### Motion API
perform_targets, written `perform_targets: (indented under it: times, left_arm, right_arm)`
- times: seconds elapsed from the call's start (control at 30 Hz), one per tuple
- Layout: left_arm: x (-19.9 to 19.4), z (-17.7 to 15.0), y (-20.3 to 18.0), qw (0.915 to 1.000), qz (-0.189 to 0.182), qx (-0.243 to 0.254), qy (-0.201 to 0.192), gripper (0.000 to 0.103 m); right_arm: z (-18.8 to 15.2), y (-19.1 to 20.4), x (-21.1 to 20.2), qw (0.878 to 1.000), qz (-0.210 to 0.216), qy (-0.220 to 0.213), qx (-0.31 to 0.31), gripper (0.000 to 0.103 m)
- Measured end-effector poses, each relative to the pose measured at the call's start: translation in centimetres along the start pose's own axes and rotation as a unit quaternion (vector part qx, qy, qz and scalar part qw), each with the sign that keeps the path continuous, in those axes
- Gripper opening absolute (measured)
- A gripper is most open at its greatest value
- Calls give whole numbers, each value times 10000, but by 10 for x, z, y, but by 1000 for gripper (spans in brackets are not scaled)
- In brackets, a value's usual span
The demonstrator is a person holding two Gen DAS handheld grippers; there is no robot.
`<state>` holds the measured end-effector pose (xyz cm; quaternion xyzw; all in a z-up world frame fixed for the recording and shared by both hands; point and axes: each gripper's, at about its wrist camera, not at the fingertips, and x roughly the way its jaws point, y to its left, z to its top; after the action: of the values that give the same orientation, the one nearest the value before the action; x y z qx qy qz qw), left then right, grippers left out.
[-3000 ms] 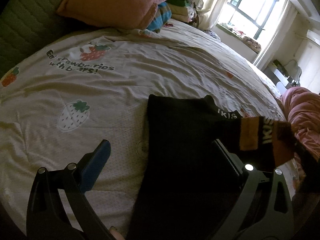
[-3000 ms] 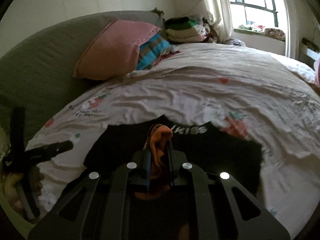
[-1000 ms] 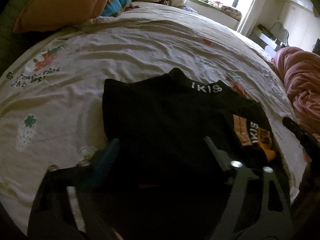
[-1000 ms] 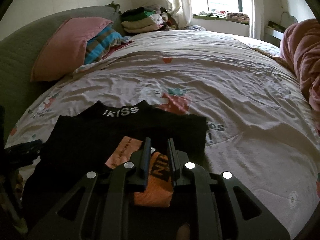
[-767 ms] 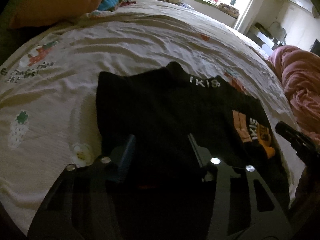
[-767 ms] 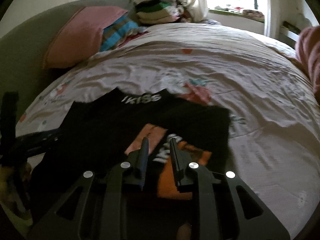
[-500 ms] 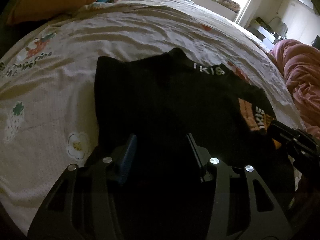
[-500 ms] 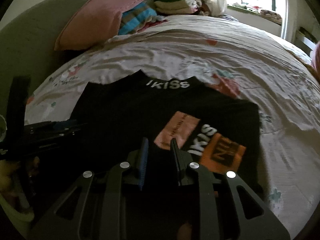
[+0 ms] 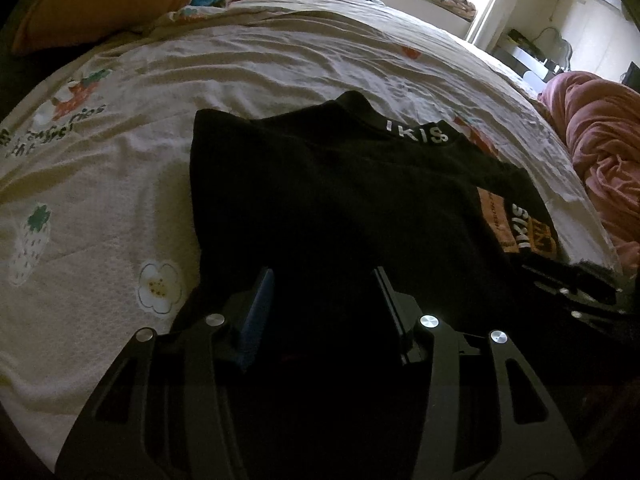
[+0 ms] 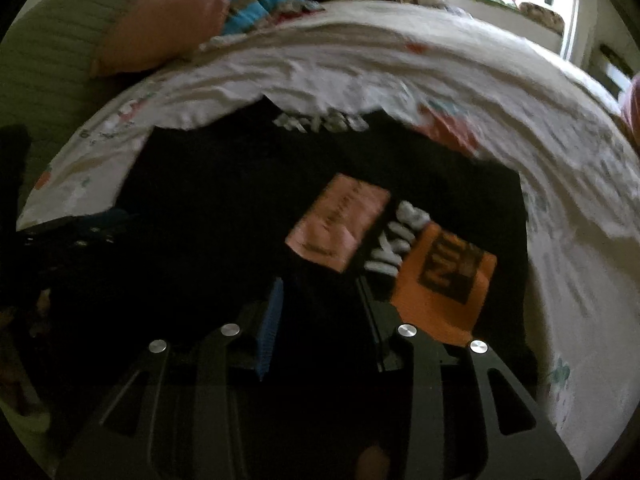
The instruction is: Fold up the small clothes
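A small black sweater (image 9: 340,208) lies flat on the strawberry-print bedsheet (image 9: 120,168), its lettered collar (image 9: 418,134) toward twelve o'clock in the left wrist view. One sleeve is already folded in across the chest, so its orange cuff (image 10: 440,284) and pink patch (image 10: 340,222) rest on the black body, at about two o'clock from the right gripper (image 10: 320,308) in its own view.

The left gripper (image 9: 324,304) hovers low over the near hem with its jaws partly apart; dark cloth fills the gap, but whether the pads press on it cannot be told in the gloom. The right gripper's jaws have just been opening and stand apart, with black fabric below them and the cuff lying free beside its right finger, so nothing appears pinched. In the left view the right gripper sits at three to four o'clock, at the garment's edge.

The knit looks soft, light and limp; it should drape and slide on itself rather than hold a crease. A hold on the hem corners or the doubled side edge, gathering every layer, seems best, since a pinch on the top layer alone would likely drag the tucked sleeve out. A pink pillow (image 10: 176,16) and a rumpled pink blanket (image 9: 600,152) lie well apart.
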<state>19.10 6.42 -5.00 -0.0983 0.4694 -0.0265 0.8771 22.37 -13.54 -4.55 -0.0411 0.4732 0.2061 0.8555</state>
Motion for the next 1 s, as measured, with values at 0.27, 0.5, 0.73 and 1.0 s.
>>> perform_targets:
  times: [0.27,0.5,0.73,1.0]
  left_arm:
    - [-1,0,0,10000,25,34,-1,42]
    - [-2,0,1,10000,12,-5,-4,42]
    - [-10,1,-1,10000,16,-10,-44,42]
    - [-24,1,-5,9998,30,-17,-178,61]
  right_arm:
    - [-4,-4,-3,9999,88,-38,105,35]
    - [-3,-8,-16,9993,175,-254,229,43]
    - [-4,-11,-34,9980,126,-528,316,63]
    - [-7,-12,-49,9965,127,-745,369,85]
